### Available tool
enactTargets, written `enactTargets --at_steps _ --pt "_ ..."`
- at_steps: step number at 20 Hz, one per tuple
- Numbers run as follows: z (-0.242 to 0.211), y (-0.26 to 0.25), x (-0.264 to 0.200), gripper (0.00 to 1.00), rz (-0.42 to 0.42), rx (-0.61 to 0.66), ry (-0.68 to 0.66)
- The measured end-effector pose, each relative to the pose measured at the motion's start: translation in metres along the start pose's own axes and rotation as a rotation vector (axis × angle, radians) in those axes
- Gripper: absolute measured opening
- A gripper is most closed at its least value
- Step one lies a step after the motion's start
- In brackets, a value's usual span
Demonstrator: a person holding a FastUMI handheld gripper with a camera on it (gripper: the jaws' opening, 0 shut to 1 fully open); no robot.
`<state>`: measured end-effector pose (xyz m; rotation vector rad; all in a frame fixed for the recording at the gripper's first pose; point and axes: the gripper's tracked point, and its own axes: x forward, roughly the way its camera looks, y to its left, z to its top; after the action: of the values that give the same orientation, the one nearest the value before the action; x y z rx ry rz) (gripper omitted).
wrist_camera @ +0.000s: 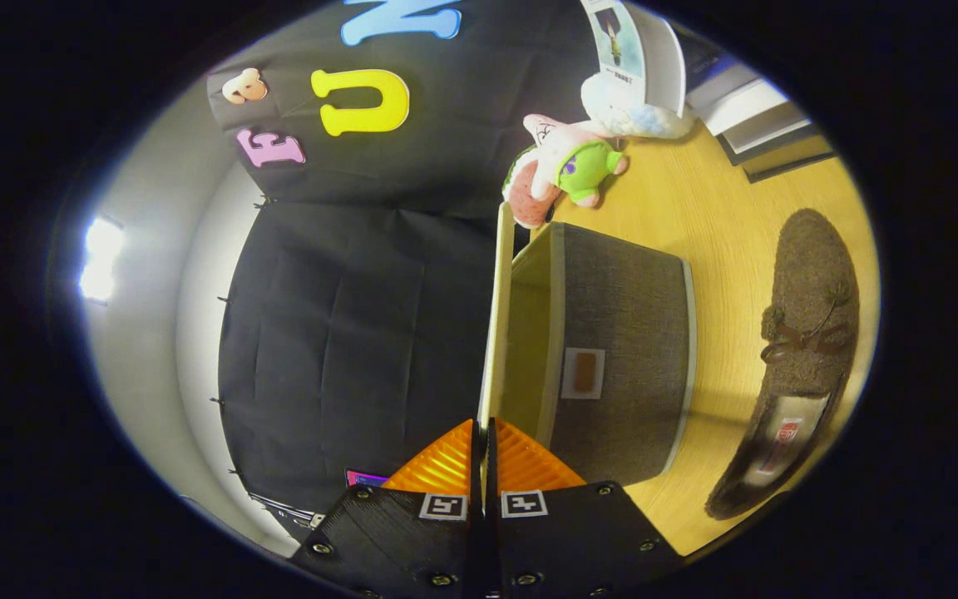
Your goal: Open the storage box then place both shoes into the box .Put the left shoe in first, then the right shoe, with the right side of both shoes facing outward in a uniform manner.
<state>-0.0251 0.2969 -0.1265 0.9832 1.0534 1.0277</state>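
Pinching the thin lid [497,333] by its edge, the gripper [484,441] at bottom centre holds it raised off the storage box [620,349] mid-frame. Lid looks light and stiff. The soft shoe [803,349] at right should take a heel grip.

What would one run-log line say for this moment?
fingers: shut on lid edge | storage box: open, lid raised | shoe: on table beside box, not yet inside | plush toy: beyond box
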Motion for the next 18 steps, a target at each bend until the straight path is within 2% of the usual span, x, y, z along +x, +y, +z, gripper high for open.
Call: enactTargets --at_steps 3,8,10,13,18 --pt "0.006 0.032 0.006 0.00 -0.009 -0.058 0.003" --pt "0.008 0.090 0.047 0.01 -0.022 -0.156 0.025" --pt "0.005 0.109 0.073 0.01 -0.018 -0.195 0.041" --pt "-0.003 0.135 0.119 0.01 0.013 -0.186 0.050" --pt "-0.029 0.142 0.196 0.01 -0.008 -0.201 0.101"
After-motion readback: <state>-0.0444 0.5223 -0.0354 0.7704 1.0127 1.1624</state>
